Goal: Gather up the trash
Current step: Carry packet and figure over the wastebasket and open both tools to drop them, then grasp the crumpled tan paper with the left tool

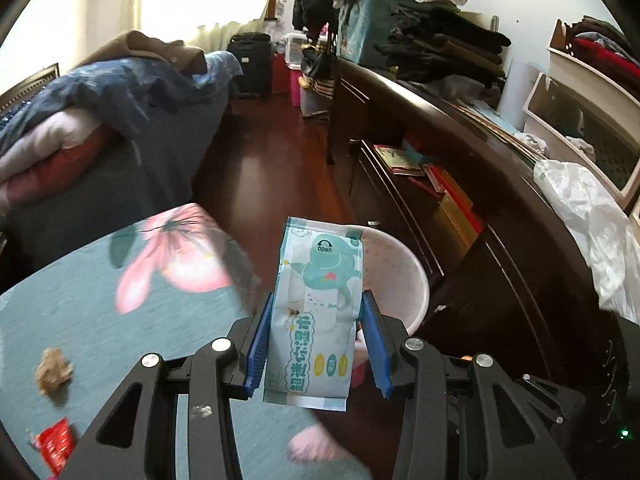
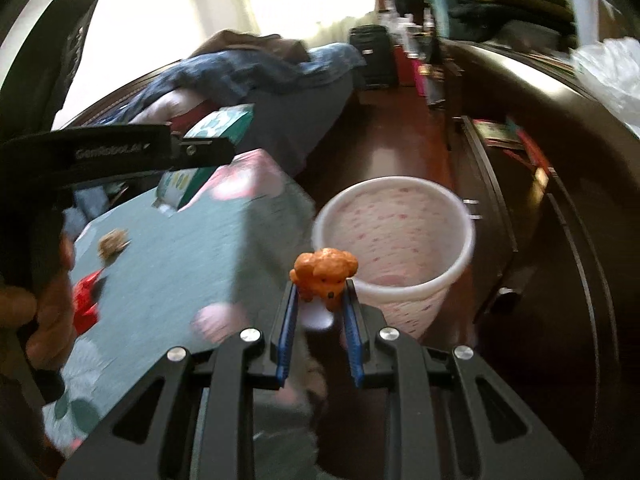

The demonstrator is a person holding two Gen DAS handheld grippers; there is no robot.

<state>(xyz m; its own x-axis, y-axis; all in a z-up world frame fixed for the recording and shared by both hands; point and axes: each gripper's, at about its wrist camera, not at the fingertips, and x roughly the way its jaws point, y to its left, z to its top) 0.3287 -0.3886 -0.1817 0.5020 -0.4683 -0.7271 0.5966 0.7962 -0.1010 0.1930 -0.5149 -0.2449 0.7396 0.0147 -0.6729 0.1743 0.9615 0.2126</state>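
My left gripper [image 1: 318, 300] is shut on a pale blue and white wet-wipe packet [image 1: 316, 312], which stands upright between the blue pads. Behind the packet, a pink-speckled white bin [image 1: 400, 252] sits on the floor past the table edge. My right gripper [image 2: 320, 286] is shut on a small orange toy dog [image 2: 324, 270], held just short of the bin's rim [image 2: 394, 180]. On the teal flowered tablecloth [image 2: 180, 260] lie a crumpled brown scrap [image 1: 52, 370] [image 2: 113, 242] and a red wrapper [image 1: 56, 450] [image 2: 86, 304]. The right wrist view also shows the left gripper's black body [image 2: 120, 152] and a hand [image 2: 40, 300].
A bed piled with bedding [image 1: 100, 120] stands behind the table. A long dark cabinet [image 1: 440, 140] runs along the right, with a white plastic bag [image 1: 588, 216] on top. Dark wooden floor [image 1: 272, 168] lies between them.
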